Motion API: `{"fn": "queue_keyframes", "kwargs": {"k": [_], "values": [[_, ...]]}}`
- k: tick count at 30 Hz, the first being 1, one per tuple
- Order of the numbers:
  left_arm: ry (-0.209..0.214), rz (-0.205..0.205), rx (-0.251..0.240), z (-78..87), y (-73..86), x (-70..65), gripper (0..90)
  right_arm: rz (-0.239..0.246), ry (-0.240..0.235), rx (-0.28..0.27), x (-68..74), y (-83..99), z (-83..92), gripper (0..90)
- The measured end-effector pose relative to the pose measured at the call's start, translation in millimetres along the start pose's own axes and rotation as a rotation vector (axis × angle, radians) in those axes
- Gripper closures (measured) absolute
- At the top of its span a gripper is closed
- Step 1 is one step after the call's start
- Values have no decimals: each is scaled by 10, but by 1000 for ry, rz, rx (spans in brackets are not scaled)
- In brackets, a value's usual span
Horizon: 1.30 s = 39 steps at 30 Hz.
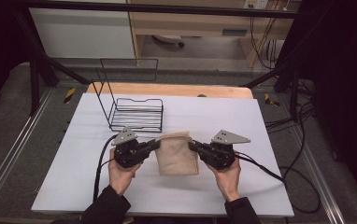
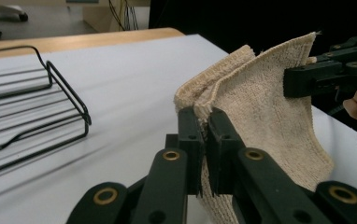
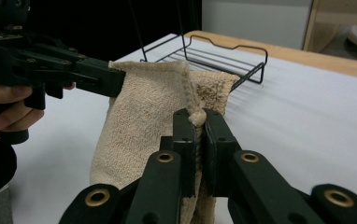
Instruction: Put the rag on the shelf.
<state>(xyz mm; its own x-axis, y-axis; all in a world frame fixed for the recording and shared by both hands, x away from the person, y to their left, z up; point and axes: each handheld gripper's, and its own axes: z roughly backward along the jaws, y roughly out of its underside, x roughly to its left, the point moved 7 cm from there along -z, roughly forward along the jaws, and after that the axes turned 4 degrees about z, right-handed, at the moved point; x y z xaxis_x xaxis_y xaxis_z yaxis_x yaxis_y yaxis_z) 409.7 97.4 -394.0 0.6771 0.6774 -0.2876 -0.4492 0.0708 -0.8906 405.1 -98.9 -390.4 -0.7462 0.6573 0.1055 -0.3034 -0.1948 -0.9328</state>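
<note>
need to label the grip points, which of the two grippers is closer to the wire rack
The left gripper. It pinches the beige towel at its left top corner, just below the black wire rack; the right gripper holds the opposite corner, farther from the rack.

The high view looks forward and down from above the person's side of the white table [image 1: 242, 116], taking in the whole tabletop with the wire rack [image 1: 137, 114] at its far left. The left gripper view sits close behind the left gripper [image 2: 203, 119], facing across the table toward the right gripper [image 2: 303, 79], with the rack [image 2: 50, 107] at its left edge. The right gripper view sits just as close behind its own gripper [image 3: 199, 122], facing back at the left one [image 3: 106, 77]; all three views share the beige cloth [image 1: 177, 154] and the rack [image 3: 223, 58].
</note>
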Motion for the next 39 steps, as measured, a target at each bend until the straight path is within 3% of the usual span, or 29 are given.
{"fn": "queue_keyframes", "kwargs": {"k": [7,28,39], "values": [[-17,-23,-49,75,-94,4,848,20,8,-47,36,-132,-12,851],[-49,-15,-155,309,-453,107,850,60,25,-155,156,-499,-147,851],[-62,-13,-207,412,-633,187,849,52,24,-189,175,-681,-237,846]]}}
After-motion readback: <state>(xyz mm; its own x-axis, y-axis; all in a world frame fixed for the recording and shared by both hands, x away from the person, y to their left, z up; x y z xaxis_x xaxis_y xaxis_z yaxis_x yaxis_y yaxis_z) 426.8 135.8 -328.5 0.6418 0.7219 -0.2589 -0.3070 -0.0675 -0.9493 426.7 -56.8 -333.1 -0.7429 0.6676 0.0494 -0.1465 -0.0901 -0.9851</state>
